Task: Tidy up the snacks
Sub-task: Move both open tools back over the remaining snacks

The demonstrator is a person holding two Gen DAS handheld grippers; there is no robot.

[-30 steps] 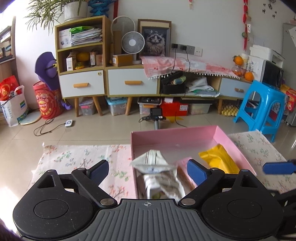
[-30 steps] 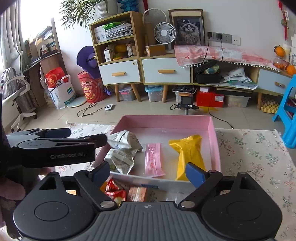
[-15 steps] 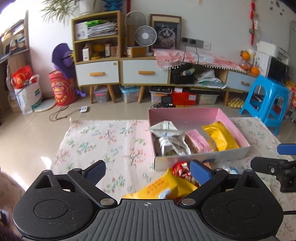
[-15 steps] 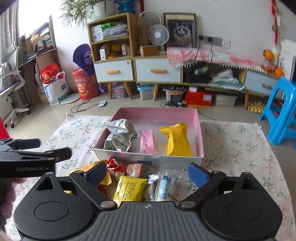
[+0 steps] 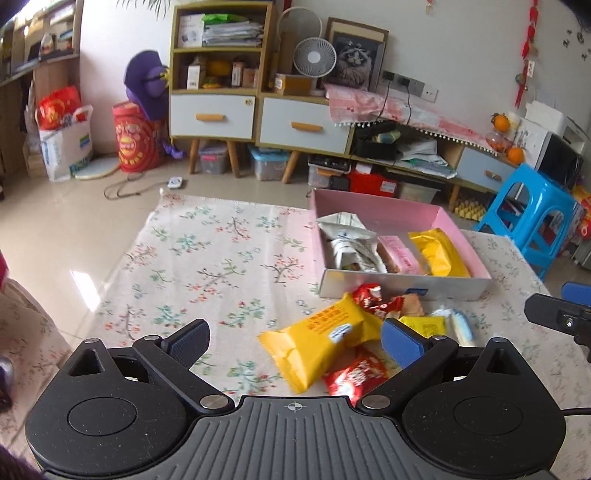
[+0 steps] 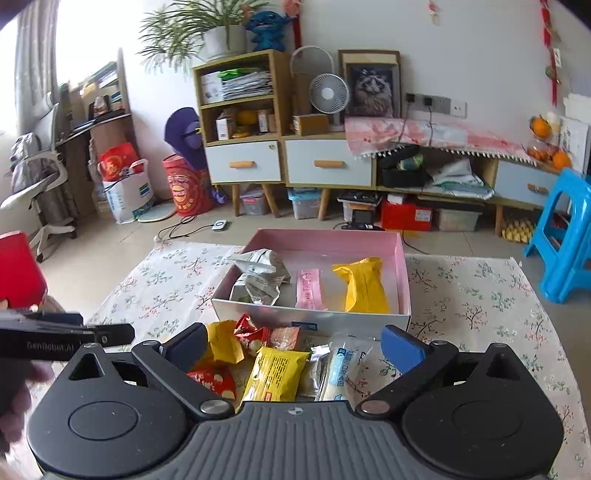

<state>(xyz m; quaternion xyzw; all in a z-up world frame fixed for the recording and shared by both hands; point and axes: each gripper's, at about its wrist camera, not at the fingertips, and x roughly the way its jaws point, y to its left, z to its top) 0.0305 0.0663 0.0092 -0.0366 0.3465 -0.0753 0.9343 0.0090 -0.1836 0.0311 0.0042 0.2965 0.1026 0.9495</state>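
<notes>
Pink box (image 6: 403, 280) holds grey, pink, yellow packets; loose snacks (image 6: 275, 365) in front.

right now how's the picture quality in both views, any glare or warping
Left wrist view: window glare on the floor tiles, fisheye bends the cabinet, snack pile sharp. Right wrist view: window blown out white, pink box clear, person's hand blurred at the edge.

1. Cloth (image 6: 480, 295) over the counter: matt woven fabric, floral print.
2. Box (image 6: 314, 317): smooth cardboard, pink inside, white outside.
3. Yellow packet (image 5: 321, 336), red wrappers (image 5: 354, 376): glossy plastic film.
4. Silver packets (image 6: 258, 280): crinkled, shiny foil.
5. Left tool (image 5: 295, 341), right tool (image 6: 293, 345): matt black plastic, ribbed grey base, blue rubbery-looking pads, metal pins.
6. Floor (image 5: 55, 221): glossy tiles.
</notes>
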